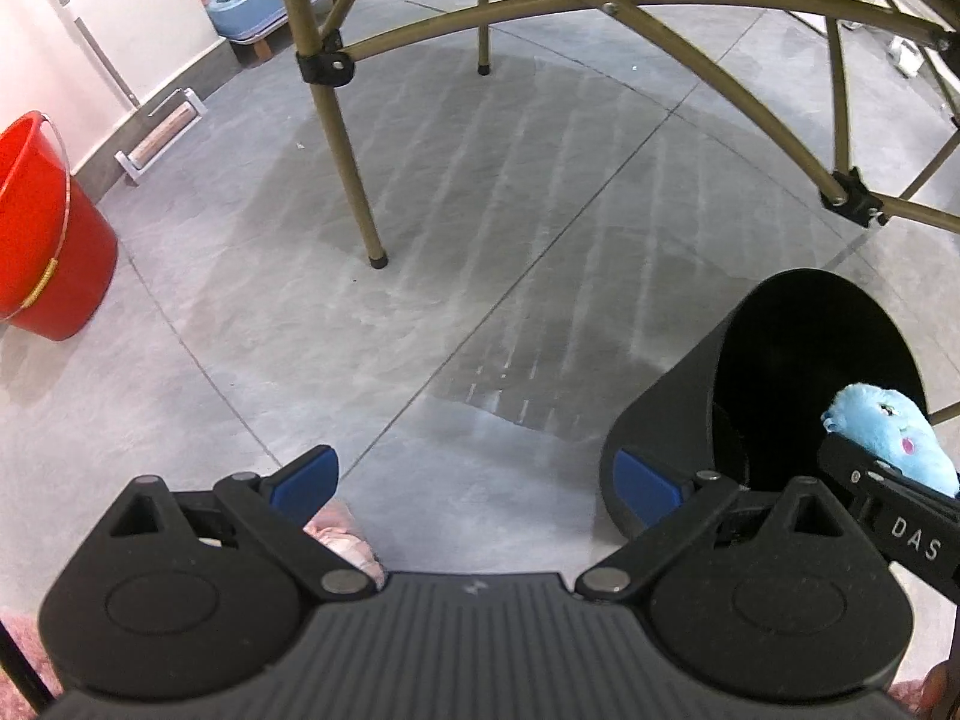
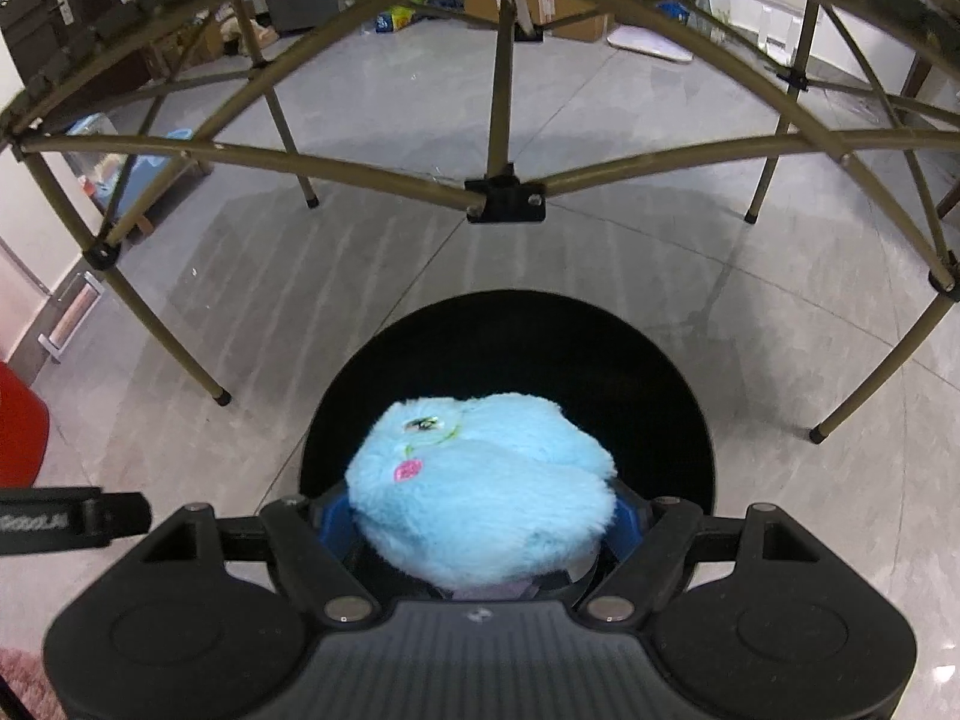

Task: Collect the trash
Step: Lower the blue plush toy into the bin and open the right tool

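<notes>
A fluffy light-blue plush toy [image 2: 480,498] sits between the blue pads of my right gripper [image 2: 480,516], which is shut on it. The toy hangs over the mouth of a round black bin [image 2: 510,360] standing on the grey floor. In the left wrist view the same bin [image 1: 672,408] is at the right, with the right gripper [image 1: 888,480] and the plush toy [image 1: 888,426] at its rim. My left gripper [image 1: 474,480] is open over bare floor, nothing between its fingers. A pink fluffy thing [image 1: 345,534] lies beneath its left finger, partly hidden.
The tan legs and cross bars of a folding table [image 1: 354,168] stand over the floor just beyond the bin. A red bucket [image 1: 42,228] sits at the left by the wall. Boxes and clutter [image 2: 540,6] line the far side of the room.
</notes>
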